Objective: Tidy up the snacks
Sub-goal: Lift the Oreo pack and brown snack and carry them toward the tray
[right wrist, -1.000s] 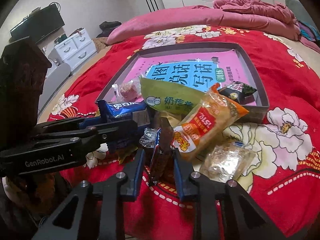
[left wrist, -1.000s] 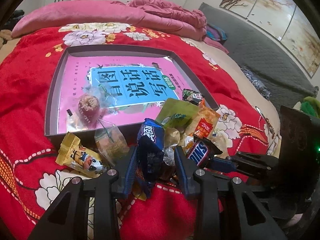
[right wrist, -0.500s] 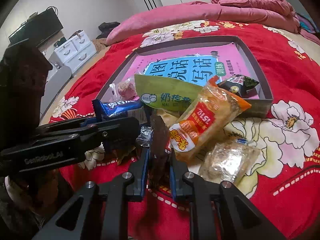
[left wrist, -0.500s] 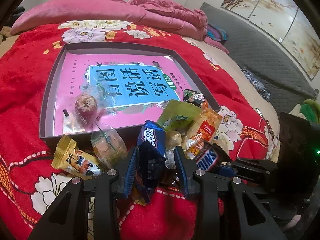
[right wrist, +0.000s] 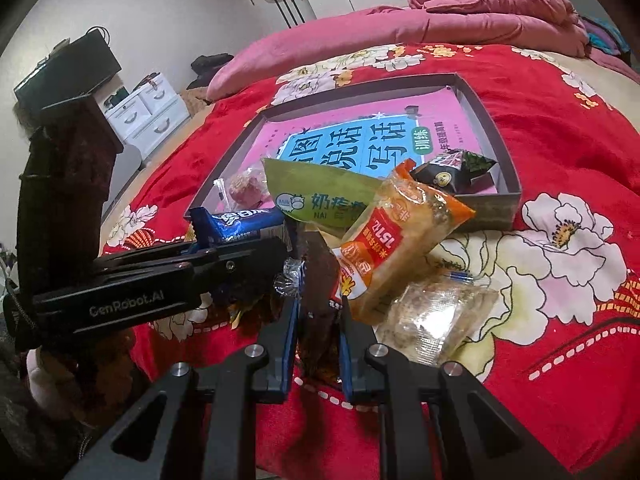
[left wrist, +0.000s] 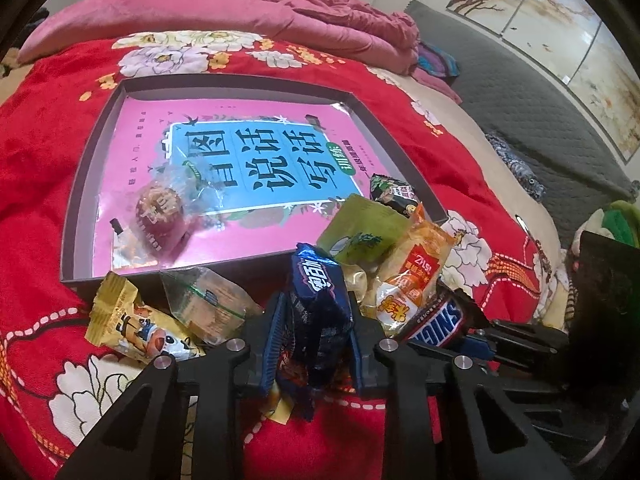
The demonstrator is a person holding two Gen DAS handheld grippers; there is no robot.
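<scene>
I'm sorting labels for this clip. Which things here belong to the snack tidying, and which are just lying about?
Job:
blue cookie pack in the closing left claw
Snickers bar in the right claw
orange snack bag
green pouch
grey tray

Lying about:
pink quilt
white drawers

Glossy plastic snack wrappers (left wrist: 412,276) on plush red blanket (left wrist: 36,128)

"SNICKERS" on brown bar (left wrist: 434,322), "GenRobot.AI" on left gripper's black arm (right wrist: 126,305), "Milk" and "NAI" on green packet (right wrist: 320,196)
</scene>
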